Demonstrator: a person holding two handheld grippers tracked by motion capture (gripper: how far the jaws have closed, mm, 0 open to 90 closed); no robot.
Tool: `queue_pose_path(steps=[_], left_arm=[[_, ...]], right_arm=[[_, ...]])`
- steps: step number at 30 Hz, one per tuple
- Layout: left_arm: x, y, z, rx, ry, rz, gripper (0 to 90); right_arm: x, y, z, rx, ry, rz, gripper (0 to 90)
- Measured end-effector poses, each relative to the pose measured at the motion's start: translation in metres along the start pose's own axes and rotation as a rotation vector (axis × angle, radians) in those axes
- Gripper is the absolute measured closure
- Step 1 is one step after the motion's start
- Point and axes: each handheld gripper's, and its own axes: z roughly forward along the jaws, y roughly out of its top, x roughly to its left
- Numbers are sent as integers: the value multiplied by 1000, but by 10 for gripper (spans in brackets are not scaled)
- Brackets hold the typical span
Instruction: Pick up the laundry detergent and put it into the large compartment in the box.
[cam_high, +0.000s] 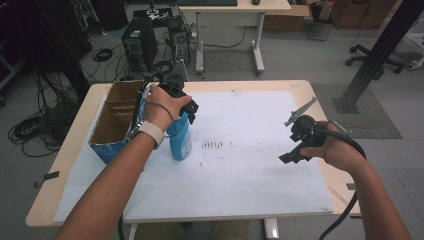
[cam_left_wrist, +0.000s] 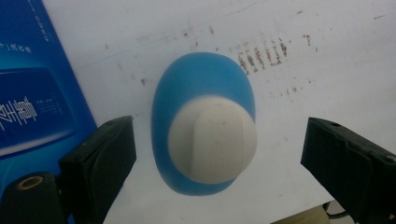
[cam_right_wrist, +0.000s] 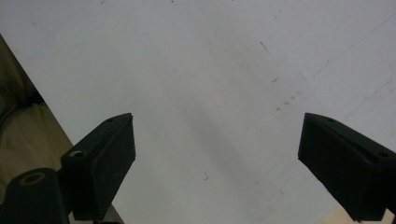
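We see the left gripper spread wide directly over the blue bottle, standing upright beside the cardboard box at the bench's left. Right gripper hovers open over the white sheet, well apart.

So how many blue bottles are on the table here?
1. The blue bottle stands upright on the white mat, just right of the cardboard box and under the open left gripper. More could be hidden inside the box.
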Motion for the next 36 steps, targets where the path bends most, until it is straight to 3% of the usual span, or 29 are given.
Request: queue_pose_path(steps=[36], left_arm=[[3, 1, 27, 11, -1, 6, 126]], right_arm=[[-2, -3, 2, 7, 3, 9, 112]])
